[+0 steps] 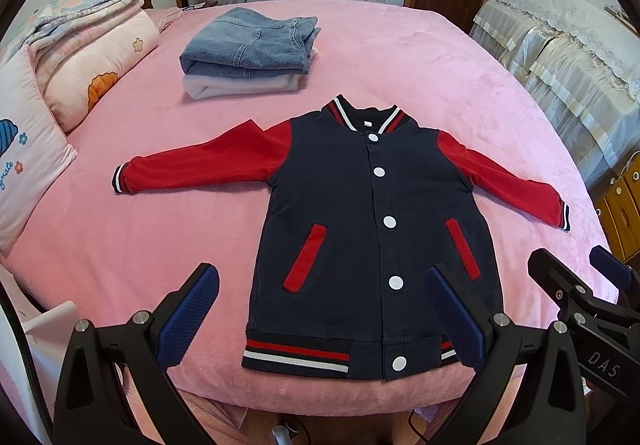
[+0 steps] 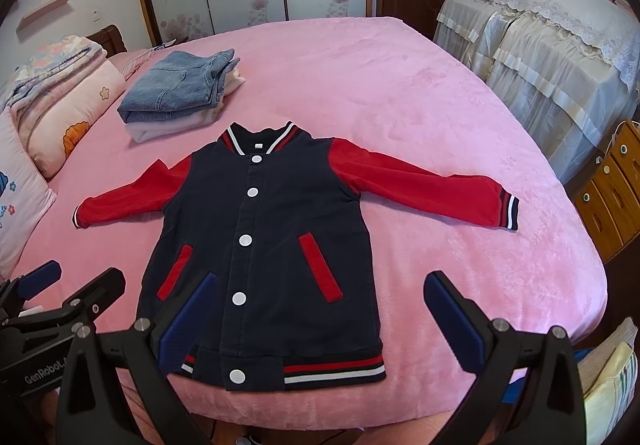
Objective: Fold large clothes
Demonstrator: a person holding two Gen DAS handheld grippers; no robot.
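The left gripper [image 1: 322, 305] hangs above the near edge of the bed with its blue-padded fingers [image 1: 188, 315] spread wide and nothing between them; the jacket [image 1: 372, 229] lies just beyond and below, its striped hem between the two fingers in this view. The right gripper [image 2: 320, 309] is likewise spread wide and empty, over the lower half of the same jacket [image 2: 272, 245], beside the left one.

The jacket lies flat, front up and snapped closed, on the pink bedspread [image 1: 420, 57], hem toward the grippers and collar away. Its body is navy, the sleeves [image 2: 416, 185] red and stretched out to both sides, with striped cuffs, collar and hem, white snap buttons and two slanted red pocket trims.

Past the collar, to the left, folded jeans [image 1: 252, 45] sit on a folded pale garment [image 1: 240, 87]. Folded quilts [image 1: 84, 57] and pillows lie along the bed's left side.
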